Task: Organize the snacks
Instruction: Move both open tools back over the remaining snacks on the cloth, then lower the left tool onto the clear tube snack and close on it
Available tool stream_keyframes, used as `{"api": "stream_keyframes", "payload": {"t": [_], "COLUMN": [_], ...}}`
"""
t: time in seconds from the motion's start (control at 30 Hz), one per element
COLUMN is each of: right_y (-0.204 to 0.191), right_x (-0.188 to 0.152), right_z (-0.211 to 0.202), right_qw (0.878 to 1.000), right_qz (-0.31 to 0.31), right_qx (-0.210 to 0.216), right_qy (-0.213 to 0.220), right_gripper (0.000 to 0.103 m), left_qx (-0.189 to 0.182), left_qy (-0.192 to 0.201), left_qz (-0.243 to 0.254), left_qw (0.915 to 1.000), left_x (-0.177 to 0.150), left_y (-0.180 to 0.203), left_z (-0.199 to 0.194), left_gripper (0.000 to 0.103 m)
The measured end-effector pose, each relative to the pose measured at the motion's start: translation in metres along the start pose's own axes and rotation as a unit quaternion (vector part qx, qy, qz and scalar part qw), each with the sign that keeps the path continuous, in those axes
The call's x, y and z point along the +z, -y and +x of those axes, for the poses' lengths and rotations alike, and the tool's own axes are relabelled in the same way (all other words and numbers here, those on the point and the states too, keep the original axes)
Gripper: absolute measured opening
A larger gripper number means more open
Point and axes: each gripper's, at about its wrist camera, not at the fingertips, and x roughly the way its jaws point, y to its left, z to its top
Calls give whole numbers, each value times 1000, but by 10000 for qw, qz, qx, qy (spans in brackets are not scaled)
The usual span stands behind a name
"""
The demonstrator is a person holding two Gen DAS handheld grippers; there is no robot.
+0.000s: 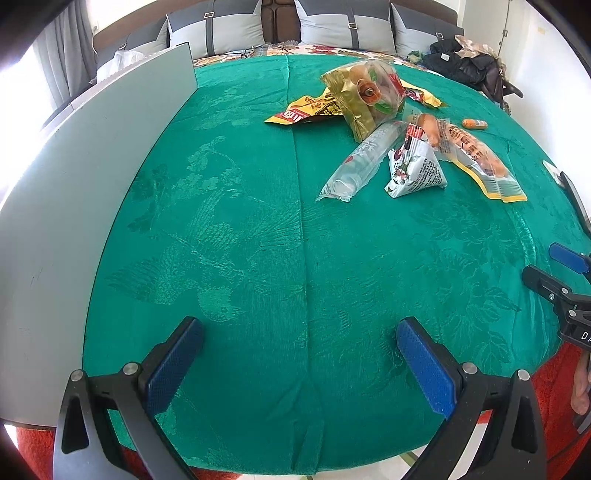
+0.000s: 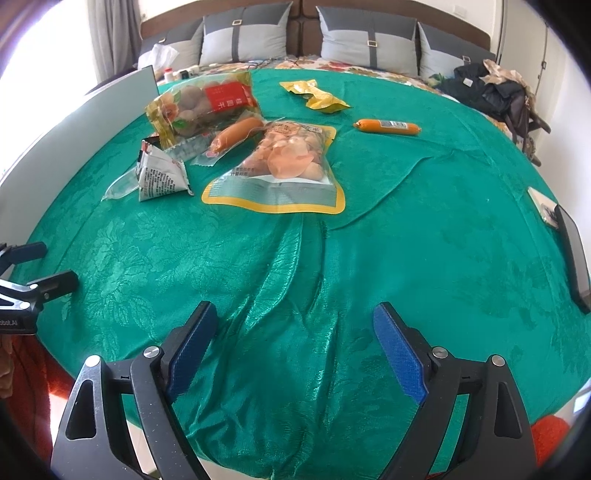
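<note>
Nearest the cameras, the left gripper (image 1: 299,334) and the right gripper (image 2: 295,317) both hang over the near edge of the tabletop (image 2: 424,258), each with its blue-padded jaws spread wide and only bare green cloth between them. The cloth in front of the right gripper is rucked into folds. Farther in, the snacks lie in a loose cluster: a yellow-bordered chip bag (image 2: 284,166) lies flat, with a white triangular packet (image 2: 162,175) to its left in the right wrist view, resting against a clear plastic sleeve (image 1: 364,158). Behind these a wrapped sausage (image 2: 236,134) leans against a large clear bag with a red label (image 2: 203,107). A second orange sausage (image 2: 388,126) lies alone, well apart to the right, and a crumpled yellow wrapper (image 2: 314,94) sits beyond it. A grey board (image 1: 92,166) stands along the left edge. Grey cushions (image 2: 369,35) line the far wall
</note>
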Motion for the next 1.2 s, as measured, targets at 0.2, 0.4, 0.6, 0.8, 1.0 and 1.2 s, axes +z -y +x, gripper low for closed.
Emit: {"api": "stream_keyframes", "payload": {"t": [0.2, 0.4, 0.6, 0.8, 1.0, 1.2], "right_y": [-1, 0, 0, 0, 1, 0], "right_x": [-1, -3, -3, -5, -6, -7], "right_z": [1, 1, 0, -1, -1, -2], "right_qw": [10000, 9998, 9996, 9995, 9994, 9993], "right_qz": [-69, -159, -209, -243, -254, -265], "right_qx": [58, 133, 172, 203, 218, 226], "right_qy": [1, 26, 29, 64, 83, 137], "right_gripper": [90, 91, 91, 91, 91, 91], "left_qx": [33, -19, 13, 114, -483, -367], "left_qy": [-221, -657, -764, -635, -745, -424], "left_qz": [-31, 60, -60, -292, -613, -267], "left_qw": [9997, 9978, 9971, 9975, 9942, 9981], "left_x": [7, 19, 24, 17, 27, 65], "left_y": [0, 1, 1, 2, -7, -1], "left_z": [3, 10, 14, 10, 7, 1], "left_gripper": [103, 103, 103, 103, 103, 102]}}
